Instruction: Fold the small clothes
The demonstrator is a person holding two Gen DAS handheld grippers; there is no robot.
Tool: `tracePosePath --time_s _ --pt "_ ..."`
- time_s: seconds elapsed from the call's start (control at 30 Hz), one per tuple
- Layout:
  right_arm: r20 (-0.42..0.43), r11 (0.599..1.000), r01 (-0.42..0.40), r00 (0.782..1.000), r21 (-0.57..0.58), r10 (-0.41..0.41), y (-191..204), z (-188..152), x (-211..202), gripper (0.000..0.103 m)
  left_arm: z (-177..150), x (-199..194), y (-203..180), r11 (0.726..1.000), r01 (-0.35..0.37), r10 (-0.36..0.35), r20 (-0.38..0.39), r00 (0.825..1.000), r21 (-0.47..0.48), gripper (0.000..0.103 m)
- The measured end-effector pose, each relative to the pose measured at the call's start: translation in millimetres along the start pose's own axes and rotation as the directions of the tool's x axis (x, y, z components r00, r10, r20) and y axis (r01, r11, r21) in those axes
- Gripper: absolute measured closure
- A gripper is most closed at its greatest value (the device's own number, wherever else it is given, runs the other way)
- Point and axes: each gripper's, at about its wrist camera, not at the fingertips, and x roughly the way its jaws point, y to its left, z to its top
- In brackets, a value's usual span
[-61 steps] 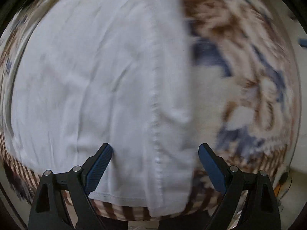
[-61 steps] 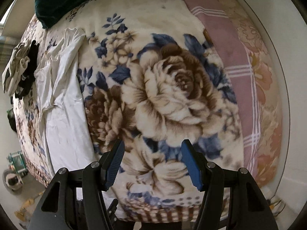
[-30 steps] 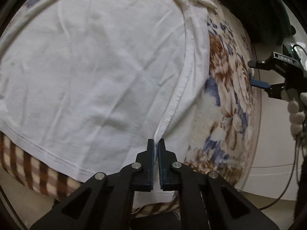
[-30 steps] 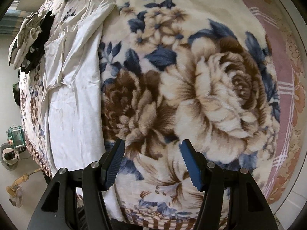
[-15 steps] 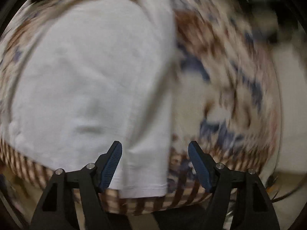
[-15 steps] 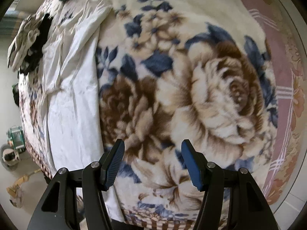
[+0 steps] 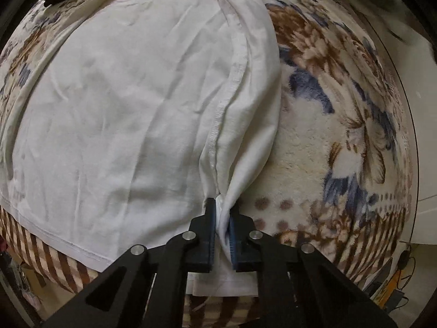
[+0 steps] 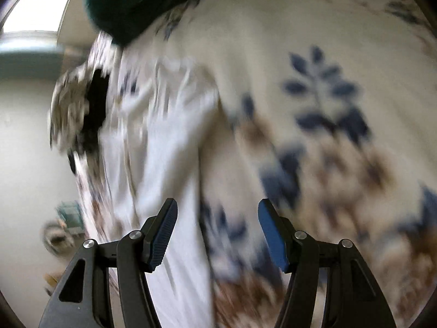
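A white garment lies spread on a floral blanket, one long side folded over along a stitched seam. My left gripper points down at the garment's near edge, shut on a pinch of the folded white cloth beside the seam. In the blurred right wrist view the same white garment runs up the left side of the blanket. My right gripper hangs open above the garment's edge and the blanket, with nothing between its fingers.
A dark green cushion or cloth sits at the far end of the bed. A bundle of black and patterned clothes lies past the garment's far end. The blanket's striped border marks the near bed edge, with floor clutter below.
My left gripper opened over the garment's folded edge, then shut on it again. My right gripper stayed open and swept toward the far end of the white garment, blurring its view.
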Motion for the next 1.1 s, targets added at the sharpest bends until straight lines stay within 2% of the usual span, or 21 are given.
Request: tracePosePath --time_s 0.03,0.13,0.17,0.2,0.23,0.27,0.33,0.53,0.63,0.73,0.8,0.97,1.1 --pt "-0.002 0.999 -0.032 0.999 0.025 0.032 0 14 11 0.039 -1 -2 0 1.000 0.003 -0.003 0.003 1.000 -0.007 0.097" --pt "-0.003 0.996 -0.053 0.999 0.067 0.053 2 39 36 0.039 -1 -7 3 1.000 0.013 -0.013 0.012 1.000 -0.018 0.098" --pt "0.006 0.996 -0.059 0.998 0.067 0.058 6 43 42 0.043 1 -9 1 0.999 0.018 -0.018 0.020 1.000 -0.027 0.098" --pt "0.028 0.996 -0.062 0.998 0.060 0.060 11 46 44 0.051 0 -15 2 0.999 0.022 -0.021 0.031 0.999 -0.033 0.098" --pt "0.041 0.995 -0.085 0.996 0.050 0.083 16 46 45 0.085 -1 -22 7 0.999 0.028 -0.026 0.046 0.999 -0.042 0.098" --pt "0.029 0.994 -0.103 0.994 0.045 0.101 22 47 48 0.095 0 -26 10 0.998 0.033 -0.031 0.052 0.998 -0.050 0.098" --pt "0.028 0.995 -0.102 0.994 0.024 0.101 35 48 48 0.096 2 -39 21 0.995 0.044 -0.037 0.075 0.996 -0.085 0.098" --pt "0.039 1.000 -0.001 0.999 -0.001 0.001 80 45 23 0.097 8 -74 58 0.979 0.064 -0.037 0.138 0.990 -0.195 0.099" --pt "0.038 0.995 0.094 0.995 -0.029 -0.092 116 50 12 0.097 9 -91 84 0.956 0.088 -0.042 0.166 0.985 -0.281 0.099" --pt "0.011 0.985 0.168 0.986 -0.035 -0.168 155 57 18 0.097 8 -103 117 0.927 0.105 -0.037 0.189 0.981 -0.361 0.099" --pt "0.007 0.973 0.223 0.975 -0.065 -0.223 195 59 36 0.097 8 -109 142 0.906 0.104 -0.019 0.206 0.978 -0.411 0.099" --pt "-0.011 0.951 0.286 0.957 -0.116 -0.289 273 60 101 0.097 9 -102 206 0.856 0.098 0.021 0.222 0.975 -0.508 0.099" --pt "-0.022 0.913 0.383 0.921 -0.139 -0.389 312 56 170 0.097 10 -81 257 0.824 0.093 0.024 0.198 0.980 -0.559 0.099"
